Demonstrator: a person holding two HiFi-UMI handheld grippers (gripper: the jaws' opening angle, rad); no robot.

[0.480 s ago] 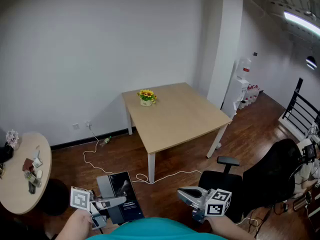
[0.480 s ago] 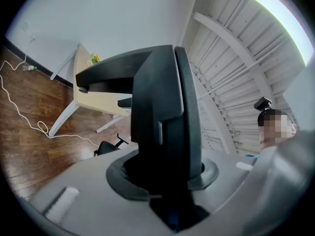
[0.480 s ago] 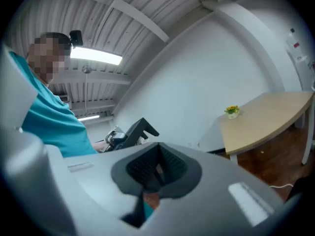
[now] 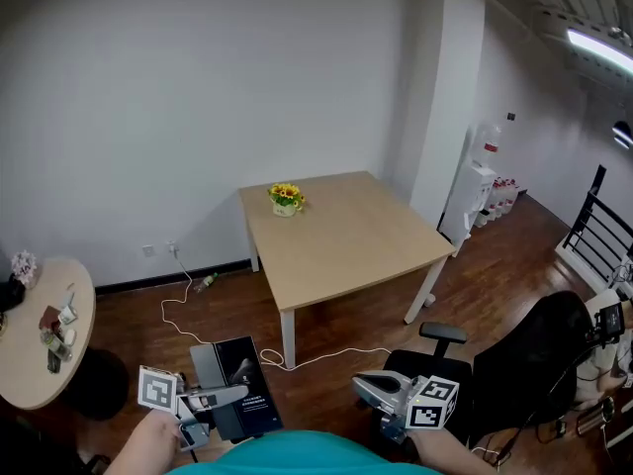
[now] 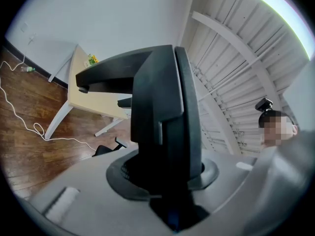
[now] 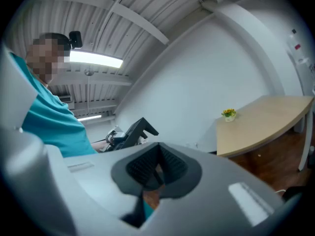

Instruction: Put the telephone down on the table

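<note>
The person's teal shirt [image 4: 297,455] is filling the bottom edge of the head view, and both hands are holding their tools level just ahead of it. The left claw [image 4: 237,396] is grasping the black telephone handset [image 5: 162,127]. In the left gripper view the handset is standing upright between the jaws and blocking most of the frame. From the right gripper view it is showing as a dark angled shape poking out beside the teal sleeve. The right claw [image 4: 361,382] is clenched, its ribbed pads meeting with nothing between them.

So the telephone is hanging in the air over the wooden floor [image 4: 336,310], well apart from any surface. Below the left claw a black printed board [image 4: 247,404] is lying on the floor beside a grey panel. A white cable [image 4: 183,310] is trailing across the boards towards the wall. To the right a black office chair [image 4: 534,359] is standing.

Farther off, the square wooden surface [image 4: 346,231] is carrying only a small pot of yellow flowers [image 4: 286,198] near its far left corner. At the left edge a round surface [image 4: 30,359] is holding a few small items too small to name. A white water dispenser [image 4: 475,196] is standing against the far wall.
</note>
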